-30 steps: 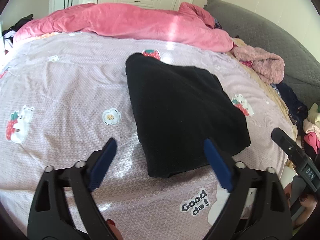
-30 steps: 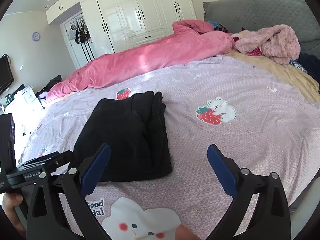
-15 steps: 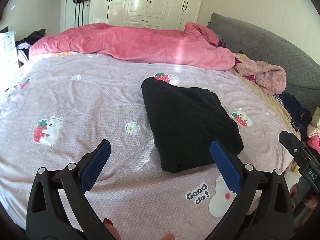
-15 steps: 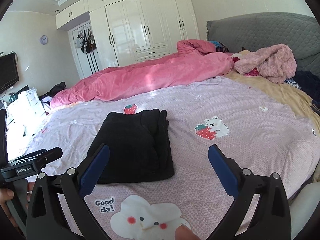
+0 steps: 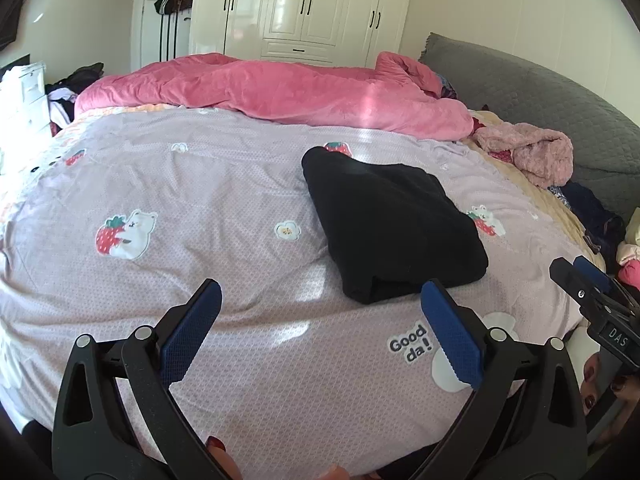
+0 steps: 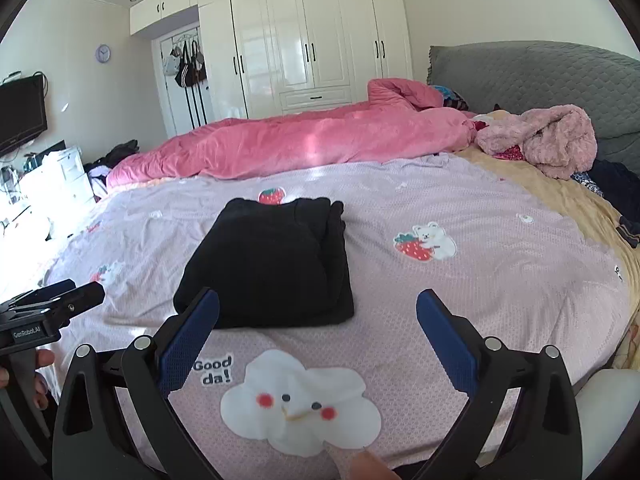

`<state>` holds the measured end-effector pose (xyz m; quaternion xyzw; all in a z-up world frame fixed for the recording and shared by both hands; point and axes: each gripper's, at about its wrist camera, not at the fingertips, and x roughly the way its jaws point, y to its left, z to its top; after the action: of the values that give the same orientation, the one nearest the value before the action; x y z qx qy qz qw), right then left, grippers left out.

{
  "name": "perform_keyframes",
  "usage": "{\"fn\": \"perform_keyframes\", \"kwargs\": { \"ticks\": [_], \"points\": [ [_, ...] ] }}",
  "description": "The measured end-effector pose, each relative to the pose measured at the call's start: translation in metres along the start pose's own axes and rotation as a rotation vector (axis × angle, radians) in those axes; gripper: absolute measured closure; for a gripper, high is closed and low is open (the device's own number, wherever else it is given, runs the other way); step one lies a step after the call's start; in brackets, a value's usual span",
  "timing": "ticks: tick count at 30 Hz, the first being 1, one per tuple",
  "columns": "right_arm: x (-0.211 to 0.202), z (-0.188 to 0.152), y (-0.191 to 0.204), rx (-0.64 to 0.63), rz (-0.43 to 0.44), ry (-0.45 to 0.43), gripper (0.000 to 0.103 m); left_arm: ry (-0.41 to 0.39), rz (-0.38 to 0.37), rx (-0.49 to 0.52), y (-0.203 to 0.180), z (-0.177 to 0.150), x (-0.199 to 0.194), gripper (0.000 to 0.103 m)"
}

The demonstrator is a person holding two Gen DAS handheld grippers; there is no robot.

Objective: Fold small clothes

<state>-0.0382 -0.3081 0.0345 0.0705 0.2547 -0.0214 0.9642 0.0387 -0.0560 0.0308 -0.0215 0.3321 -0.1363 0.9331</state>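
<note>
Now both tools have drawn back from the folded black fabric garment [image 5: 390,228]: left tool [image 5: 320,320] and right tool [image 6: 318,328] hang spread and empty above the lilac cartoon-print bedsheet [image 5: 180,184]. This fold looks finished; the garment rests mid-bed.

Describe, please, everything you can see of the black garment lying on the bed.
The black garment is a soft, matte, thick-looking fabric folded into a compact, roughly rectangular bundle. Stacked layered edges show along one long side in the right wrist view, and a rolled fold faces the left wrist camera. It lies flat on the lilac printed bedsheet, partly covering a strawberry print at its far end, near the "Good da!" lettering. Nothing else touches it; both grippers sit open, apart from it.
</note>
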Motion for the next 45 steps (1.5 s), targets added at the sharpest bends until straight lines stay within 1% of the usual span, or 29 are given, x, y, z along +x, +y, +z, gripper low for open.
{"fn": "perform_keyframes", "kwargs": {
  "ticks": [5,9,14,31,45],
  "points": [
    [0.006,-0.015,0.003,-0.014,-0.005,0.054,0.004,0.039,0.006,-0.015,0.007,-0.014,0.006,0.009],
    [0.018,-0.029,0.003,-0.014,-0.022,0.117,0.004,0.055,0.01,-0.025,0.011,-0.023,0.011,0.009],
    [0.028,-0.039,0.005,-0.005,-0.022,0.156,0.004,0.085,0.031,-0.016,0.012,-0.03,0.02,0.009],
    [0.029,-0.037,0.004,0.004,-0.026,0.15,0.004,0.091,0.036,0.002,0.009,-0.032,0.022,0.009],
    [0.028,-0.036,0.001,-0.005,-0.032,0.148,0.004,0.091,0.058,-0.003,0.01,-0.031,0.022,0.009]
  ]
}}
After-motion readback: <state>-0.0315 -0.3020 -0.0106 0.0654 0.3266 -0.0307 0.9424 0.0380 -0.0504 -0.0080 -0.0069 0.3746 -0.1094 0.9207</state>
